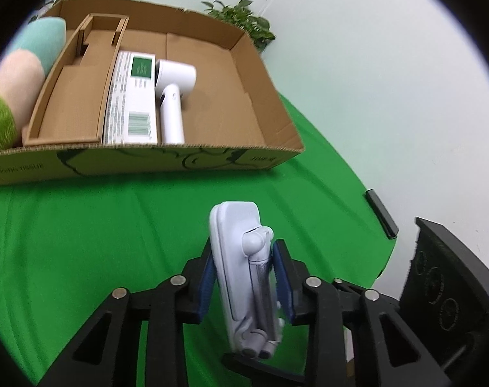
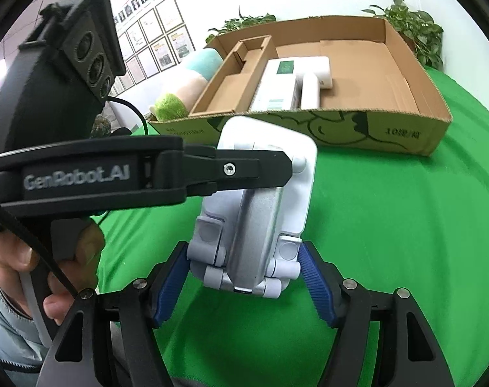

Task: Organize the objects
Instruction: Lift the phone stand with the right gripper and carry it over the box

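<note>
A white folding stand (image 1: 244, 267) is clamped edge-on between my left gripper's (image 1: 244, 277) blue pads, held above the green cloth. In the right wrist view the same stand (image 2: 257, 213) sits between my right gripper's (image 2: 244, 274) blue pads (image 2: 315, 280), which stand spread at its lower end with small gaps beside it. The left gripper's finger (image 2: 238, 169) crosses the stand's upper part. The cardboard box (image 1: 179, 161) lies beyond, holding a white hair dryer (image 1: 171, 96) and a white-and-green carton (image 1: 131, 96).
A brown cardboard insert (image 1: 70, 96) fills the box's left part. A pastel plush roll (image 1: 15, 74) lies left of the box. Potted plants (image 1: 241, 19) stand behind it. The green cloth (image 1: 99, 225) covers the table, whose edge runs at the right.
</note>
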Tool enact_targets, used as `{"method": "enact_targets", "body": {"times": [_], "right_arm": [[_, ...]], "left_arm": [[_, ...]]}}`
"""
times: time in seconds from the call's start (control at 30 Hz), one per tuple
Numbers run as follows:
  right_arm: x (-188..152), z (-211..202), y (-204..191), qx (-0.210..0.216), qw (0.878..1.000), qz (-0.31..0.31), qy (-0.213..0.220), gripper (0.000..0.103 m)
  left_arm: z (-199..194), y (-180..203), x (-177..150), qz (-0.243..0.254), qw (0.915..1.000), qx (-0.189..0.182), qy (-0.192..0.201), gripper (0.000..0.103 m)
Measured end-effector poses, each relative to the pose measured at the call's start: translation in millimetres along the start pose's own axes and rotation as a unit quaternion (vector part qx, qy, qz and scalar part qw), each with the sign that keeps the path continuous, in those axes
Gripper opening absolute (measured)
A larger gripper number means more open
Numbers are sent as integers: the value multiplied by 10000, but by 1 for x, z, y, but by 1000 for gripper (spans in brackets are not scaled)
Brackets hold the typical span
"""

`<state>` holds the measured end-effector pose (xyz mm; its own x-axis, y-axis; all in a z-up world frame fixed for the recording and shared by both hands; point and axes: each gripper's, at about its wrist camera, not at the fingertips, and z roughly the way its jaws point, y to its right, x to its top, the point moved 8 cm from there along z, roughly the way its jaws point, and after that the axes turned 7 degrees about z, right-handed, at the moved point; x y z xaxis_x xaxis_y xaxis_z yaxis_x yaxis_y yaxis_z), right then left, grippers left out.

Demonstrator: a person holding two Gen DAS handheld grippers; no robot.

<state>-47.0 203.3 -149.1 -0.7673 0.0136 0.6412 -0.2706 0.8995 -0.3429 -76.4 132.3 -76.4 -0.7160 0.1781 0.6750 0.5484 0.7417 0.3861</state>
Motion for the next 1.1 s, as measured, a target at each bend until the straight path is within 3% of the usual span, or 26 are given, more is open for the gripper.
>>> {"method": "enact_targets", "body": {"times": [0.5, 0.9, 1.1], "right_arm": [[40, -12, -17, -19, 9985, -275, 473, 64], [103, -20, -6, -168, 9949, -329, 935, 63], [133, -18, 9, -198, 9946, -239, 994, 63]], "left_arm": [[-21, 4, 42, 226, 9990, -29, 395, 28], [-22, 20, 95, 632, 9960, -191, 599, 26], [-13, 21, 117, 588, 9961, -318, 568, 25]]}}
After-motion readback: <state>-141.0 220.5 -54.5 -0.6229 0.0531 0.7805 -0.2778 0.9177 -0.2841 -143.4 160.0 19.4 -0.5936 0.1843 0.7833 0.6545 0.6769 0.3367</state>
